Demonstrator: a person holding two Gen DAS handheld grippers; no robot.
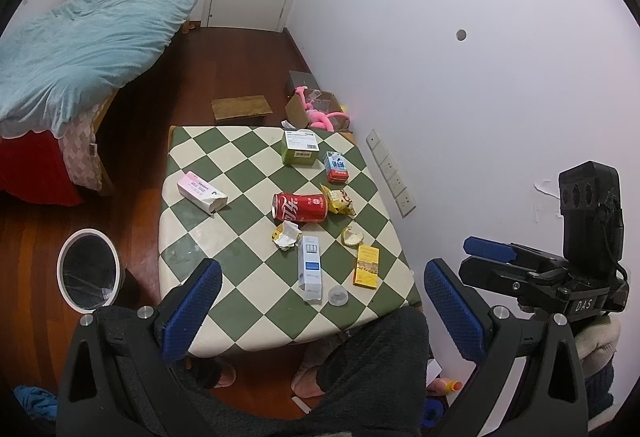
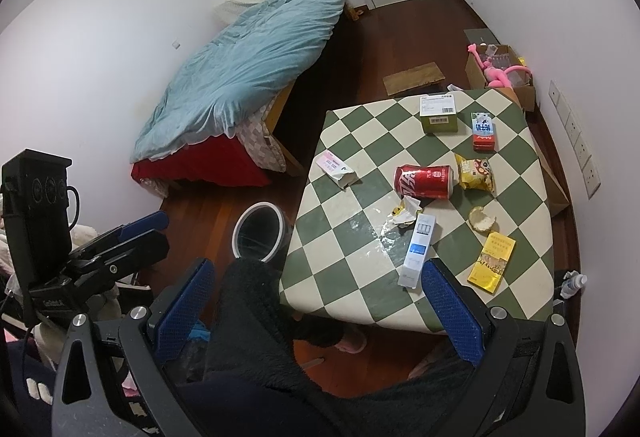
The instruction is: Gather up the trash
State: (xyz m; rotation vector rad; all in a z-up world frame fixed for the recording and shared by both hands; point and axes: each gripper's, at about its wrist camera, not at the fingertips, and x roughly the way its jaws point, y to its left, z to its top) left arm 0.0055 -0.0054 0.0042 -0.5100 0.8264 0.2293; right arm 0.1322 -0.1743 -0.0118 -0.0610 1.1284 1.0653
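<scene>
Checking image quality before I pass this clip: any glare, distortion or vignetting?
Left wrist view: strong fisheye bending of the wall sockets, dark corner vignette, checkered table evenly lit. Right wrist view: same curvature, with glare streaks on the tabletop beside the crumpled wrapper.

Counting the litter on the checkered table

One red cola can, five small boxes, one yellow snack wrapper, one crumpled paper scrap, one bitten bread piece, one clear plastic lid. On the floor, one round trash bin. Two grippers in view.
</scene>
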